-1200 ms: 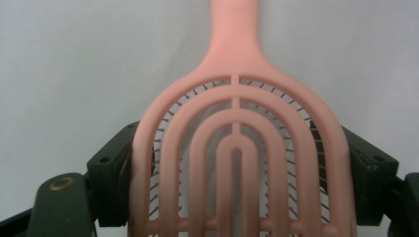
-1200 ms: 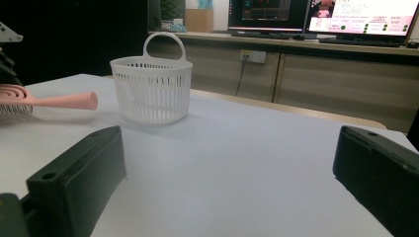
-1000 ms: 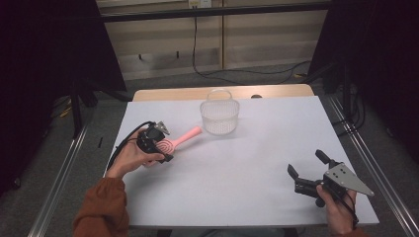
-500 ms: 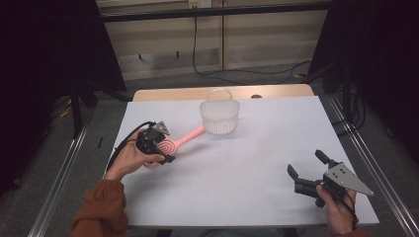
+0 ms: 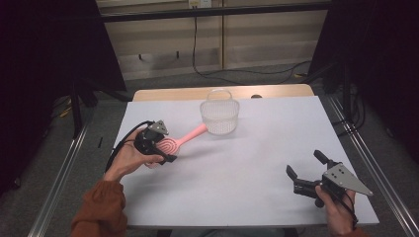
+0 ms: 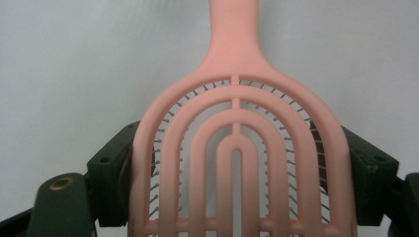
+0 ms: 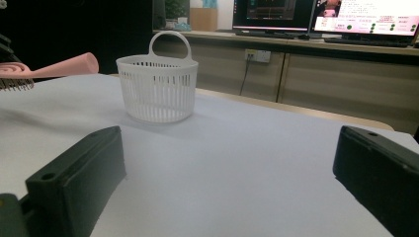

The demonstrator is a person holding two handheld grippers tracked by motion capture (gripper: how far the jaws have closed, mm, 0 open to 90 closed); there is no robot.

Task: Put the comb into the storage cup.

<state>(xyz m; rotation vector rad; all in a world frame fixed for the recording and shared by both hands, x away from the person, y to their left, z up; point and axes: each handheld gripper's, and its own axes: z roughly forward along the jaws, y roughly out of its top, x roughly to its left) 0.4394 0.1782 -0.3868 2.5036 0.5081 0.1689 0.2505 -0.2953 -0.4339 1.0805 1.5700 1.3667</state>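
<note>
Left tongs (image 5: pixel 167 148) pinching pink plastic brush (image 5: pixel 174 143) by oval head with arched slots, thin bristles under; handle toward white ribbed basket (image 5: pixel 220 117). Right tongs (image 5: pixel 305 170) spread, low over smooth white bench (image 5: pixel 247 197).

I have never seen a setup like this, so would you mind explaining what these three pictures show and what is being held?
There is no robot arm here: a person at a white table holds a hand-held two-jaw gripper in each hand. The high view looks down from above the person's side, with the forearms coming in from the bottom. The other two pictures come from small cameras riding on the grippers, looking along their black jaws.

The left gripper is clamped on the head of a pink hairbrush; its jaws press on both edges, and the handle points toward a white slotted basket standing upright near the far edge of the table. In the right gripper view the brush is lifted off the table. The right gripper sits near the front right corner, jaws wide apart with nothing between them.
</note>
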